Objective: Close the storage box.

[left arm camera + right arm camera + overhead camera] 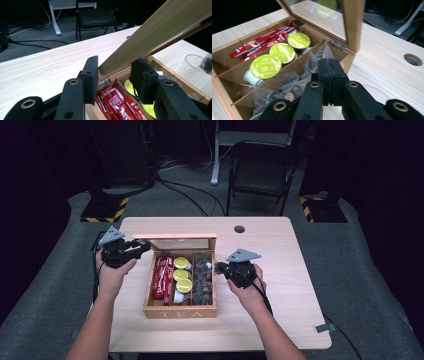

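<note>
beside the tea box [180, 312], left gripper [141, 247] clamps the raised lid [176, 241]; right gripper [220, 267], shut empty, likely reaches in next.

both forearms come in from the bottom, left gripper [134, 249] pointing right with its jaws clamped on the lid [150, 37] edge, right gripper [220, 267] pointing left, jaws pressed together with nothing between them, hand wrapped round its body
</note>
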